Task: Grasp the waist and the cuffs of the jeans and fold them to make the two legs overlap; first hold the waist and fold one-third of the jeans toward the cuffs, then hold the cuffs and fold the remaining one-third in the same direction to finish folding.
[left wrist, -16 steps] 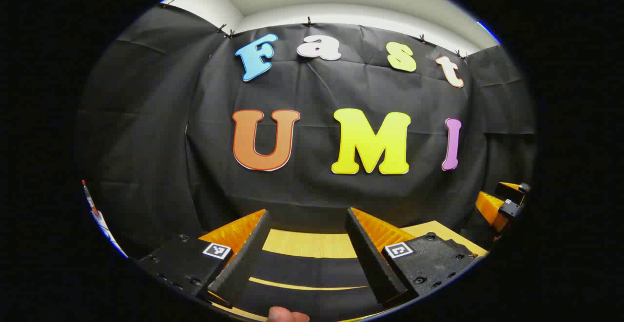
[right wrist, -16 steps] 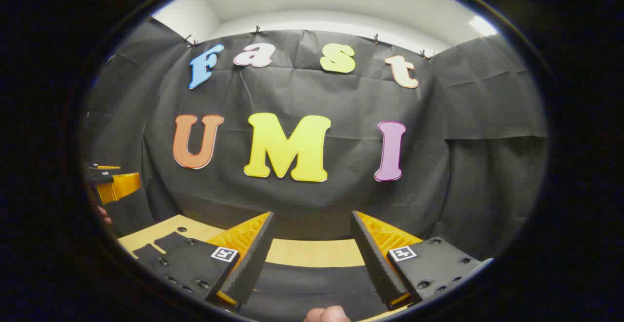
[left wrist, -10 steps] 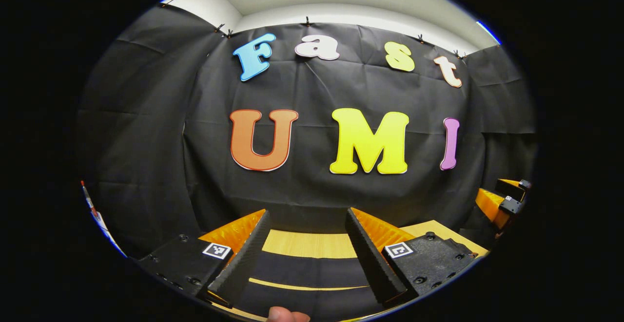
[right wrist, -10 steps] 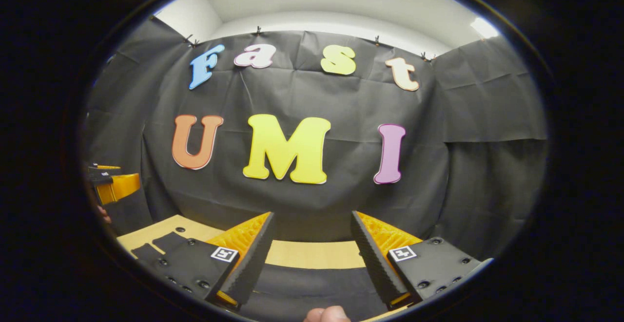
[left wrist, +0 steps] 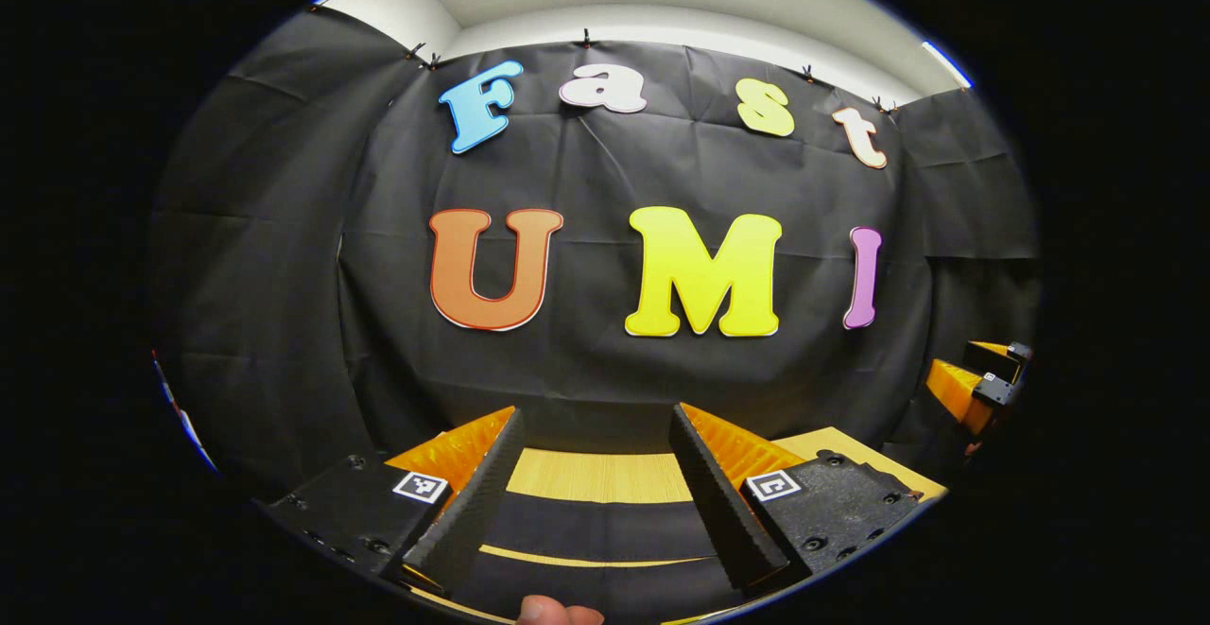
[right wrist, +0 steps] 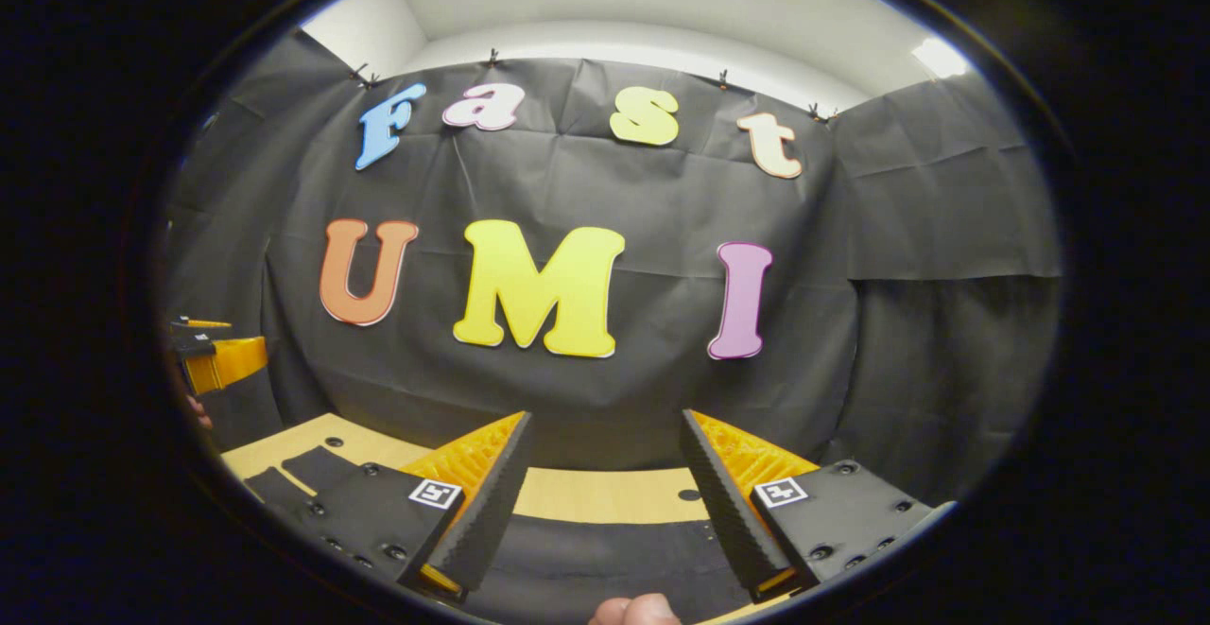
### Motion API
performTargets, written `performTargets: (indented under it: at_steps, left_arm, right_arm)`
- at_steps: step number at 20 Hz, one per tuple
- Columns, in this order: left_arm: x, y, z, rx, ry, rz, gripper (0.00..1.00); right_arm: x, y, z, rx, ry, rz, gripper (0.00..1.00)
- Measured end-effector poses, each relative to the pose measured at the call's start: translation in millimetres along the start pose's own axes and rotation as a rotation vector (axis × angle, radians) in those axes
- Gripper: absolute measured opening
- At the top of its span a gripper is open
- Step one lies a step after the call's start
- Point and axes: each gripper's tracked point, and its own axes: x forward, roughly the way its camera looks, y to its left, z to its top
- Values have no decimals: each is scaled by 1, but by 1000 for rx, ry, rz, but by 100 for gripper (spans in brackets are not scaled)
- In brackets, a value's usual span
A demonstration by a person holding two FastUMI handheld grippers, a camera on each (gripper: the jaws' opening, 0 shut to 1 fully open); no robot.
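No readable text, small square coded markers on the tongs (left wrist: 596,474), unreadable

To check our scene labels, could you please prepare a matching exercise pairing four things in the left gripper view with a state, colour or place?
Things:
1. left tongs
2. table
3. dark fabric
4. thumb

Descriptions:
A. light wood
B. open, holding nothing
C. at the bottom edge of the view
D. lying flat on the table

Pairs: 1-B; 2-A; 3-D; 4-C
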Motion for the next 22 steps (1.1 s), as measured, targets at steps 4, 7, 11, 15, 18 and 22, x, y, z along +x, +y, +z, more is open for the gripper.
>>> performTargets:
  at_steps: [4,7,11,15,18,22]
  left_arm:
    - [6,8,-12,-19,38,53,99]
    - [10,35,-30,-42,85,124,99]
    - [1,81,-74,-110,189,255,99]
    - [-20,129,-138,-341,338,416,99]
    - [-41,153,-196,-663,472,535,99]
    - [-75,177,-262,-1032,646,754,99]
  right_arm:
    - [4,-31,-14,-7,39,-24,94]
    - [7,-65,-36,2,103,-38,97]
    - [11,-125,-83,-21,220,-62,94]
    - [-1,-189,-151,44,408,-94,96]
    - [-10,-229,-200,143,559,-146,97]
    - [-18,-248,-251,295,733,-176,97]
